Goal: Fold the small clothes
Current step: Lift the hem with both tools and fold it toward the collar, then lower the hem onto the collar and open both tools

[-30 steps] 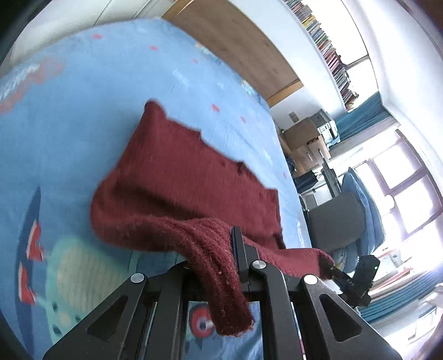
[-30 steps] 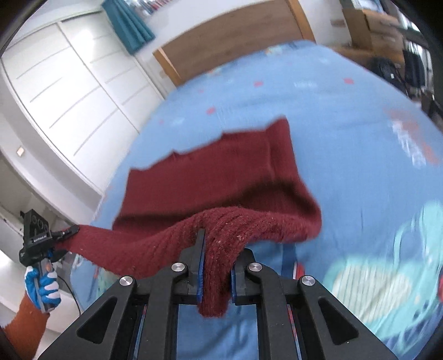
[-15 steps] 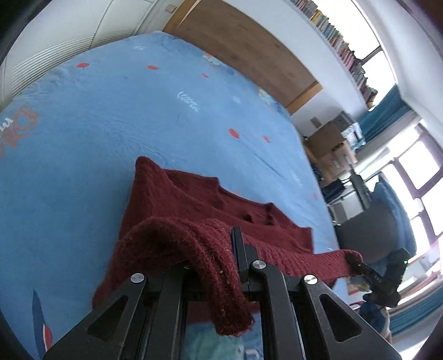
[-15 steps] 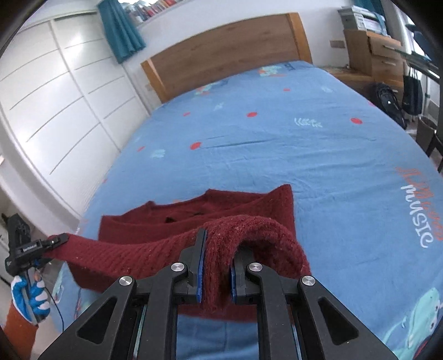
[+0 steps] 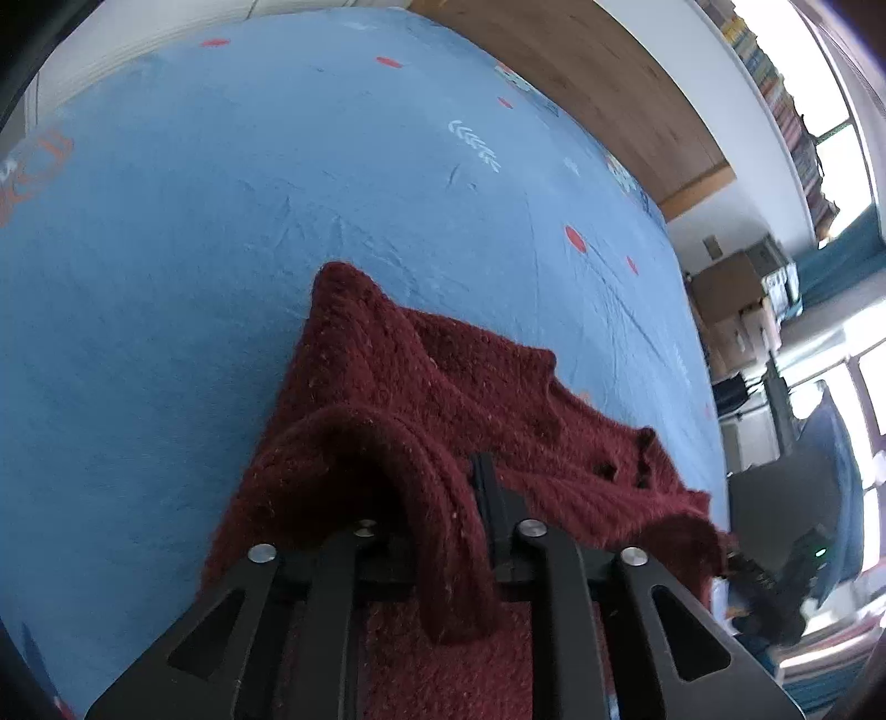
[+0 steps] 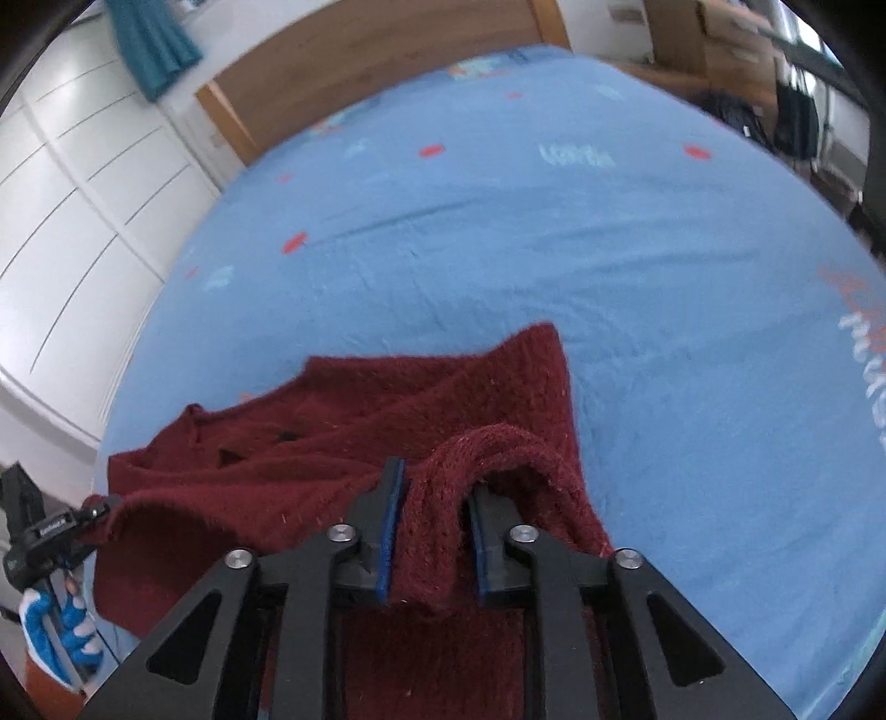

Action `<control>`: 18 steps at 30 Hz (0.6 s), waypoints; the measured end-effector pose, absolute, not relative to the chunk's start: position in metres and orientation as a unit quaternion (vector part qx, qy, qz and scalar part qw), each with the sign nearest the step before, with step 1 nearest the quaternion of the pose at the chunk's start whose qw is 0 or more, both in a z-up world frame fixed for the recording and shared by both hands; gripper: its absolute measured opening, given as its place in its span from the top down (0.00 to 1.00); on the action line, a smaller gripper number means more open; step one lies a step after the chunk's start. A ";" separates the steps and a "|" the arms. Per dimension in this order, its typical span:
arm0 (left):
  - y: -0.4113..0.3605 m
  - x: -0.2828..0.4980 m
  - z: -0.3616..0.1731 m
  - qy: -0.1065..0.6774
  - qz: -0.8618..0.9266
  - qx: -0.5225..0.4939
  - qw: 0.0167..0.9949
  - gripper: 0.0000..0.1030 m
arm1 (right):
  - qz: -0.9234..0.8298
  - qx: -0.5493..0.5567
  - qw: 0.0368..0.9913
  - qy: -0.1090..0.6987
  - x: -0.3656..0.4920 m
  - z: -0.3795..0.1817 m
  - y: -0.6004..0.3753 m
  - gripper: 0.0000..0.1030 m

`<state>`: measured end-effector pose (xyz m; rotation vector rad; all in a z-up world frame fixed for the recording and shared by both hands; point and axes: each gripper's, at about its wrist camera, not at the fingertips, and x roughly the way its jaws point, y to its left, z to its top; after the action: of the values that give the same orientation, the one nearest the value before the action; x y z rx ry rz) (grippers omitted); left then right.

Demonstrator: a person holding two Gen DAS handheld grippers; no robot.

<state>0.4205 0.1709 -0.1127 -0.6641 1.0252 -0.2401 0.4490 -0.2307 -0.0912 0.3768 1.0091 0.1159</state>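
On the blue bed (image 6: 637,266), near its foot edge, lies the dark red knit sweater (image 6: 354,421), folded over itself, top layer draped back across the lower one. Neckline faces the headboard (image 6: 376,50).

Left gripper (image 5: 443,531): jaws have just been opening, now a narrow gap with a fold of sweater hem hanging between the fingers. The right-hand finger (image 5: 487,498) sits beside the knit; the other is hidden under fabric, so can't confirm the pads are clear. Grip looks loosened, cloth slumped over the finger tops.

Right gripper (image 6: 434,526): jaws have just been opening too. Blue-padded fingers (image 6: 390,526) stand apart, a strip of hem draped between them, a gap showing on the right side of the strip. Not pinched.

Right wrist view, lower left: left gripper's tips at the sweater's other hem corner, held by a hand (image 6: 61,631) in a blue-white glove.

White wardrobe (image 6: 72,221) stands beside the bed.
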 end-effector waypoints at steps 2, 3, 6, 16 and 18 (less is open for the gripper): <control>0.176 0.422 -0.112 0.474 -0.116 -0.327 0.809 0.76 | 0.054 0.191 0.854 0.480 0.452 -0.097 -0.234 0.68; 0.180 0.422 -0.111 0.471 -0.116 -0.332 0.809 0.70 | 0.056 0.195 0.853 0.481 0.453 -0.098 -0.234 0.64; 0.191 0.421 -0.104 0.460 -0.113 -0.346 0.810 0.59 | 0.063 0.195 0.855 0.476 0.454 -0.096 -0.232 0.48; 0.195 0.400 -0.061 0.423 -0.069 -0.264 0.864 0.51 | 0.043 0.195 0.880 0.431 0.452 -0.061 -0.253 0.27; 0.182 0.395 -0.055 0.417 -0.072 -0.235 0.875 0.51 | 0.043 0.171 0.889 0.423 0.449 -0.053 -0.251 0.27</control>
<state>0.3951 0.1824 -0.0550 -0.4906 0.8699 -0.1501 0.4489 -0.2507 -0.0535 0.3550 0.8797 0.0887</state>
